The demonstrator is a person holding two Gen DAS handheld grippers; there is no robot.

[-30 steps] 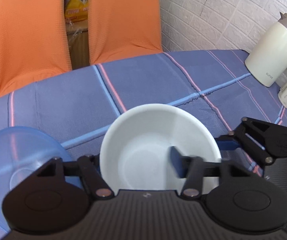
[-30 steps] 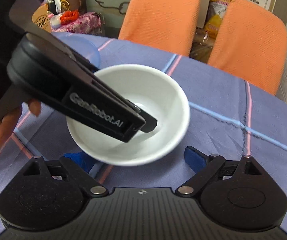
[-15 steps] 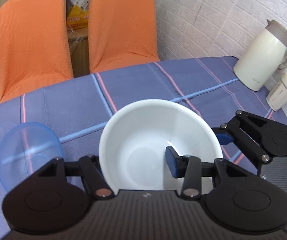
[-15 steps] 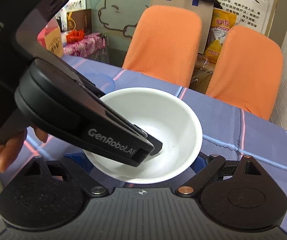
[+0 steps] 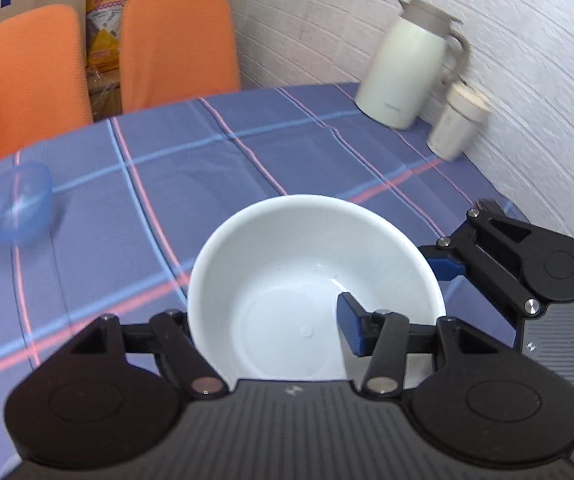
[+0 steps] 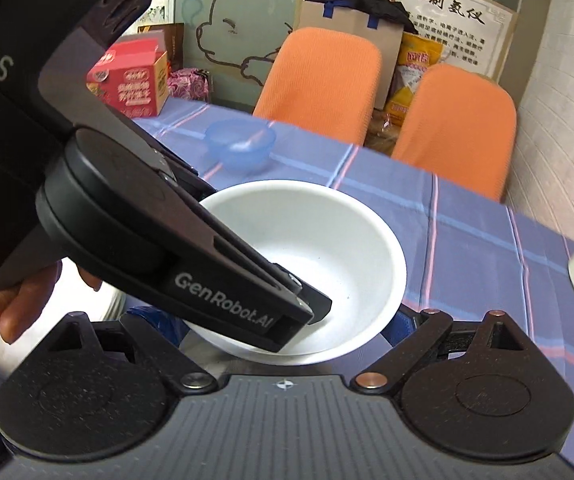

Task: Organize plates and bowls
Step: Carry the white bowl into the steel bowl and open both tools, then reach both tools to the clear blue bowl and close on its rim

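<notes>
The left gripper (image 5: 275, 328) is pinching the white bowl (image 5: 311, 280) by its rim, carrying it above the surface (image 5: 207, 160). The right gripper (image 6: 283, 320), spread wide and empty, is waiting underneath. Keeping the bowl level matters; the blue bowl (image 5: 13, 202) is sitting far left.

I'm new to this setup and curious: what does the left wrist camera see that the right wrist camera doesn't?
Only the left wrist view shows the whole cream thermal jug and the lidded cup by the brick wall. Only the right wrist view shows the red carton, the wall poster and a hand. Both show the white bowl, blue bowl and orange chairs.
</notes>
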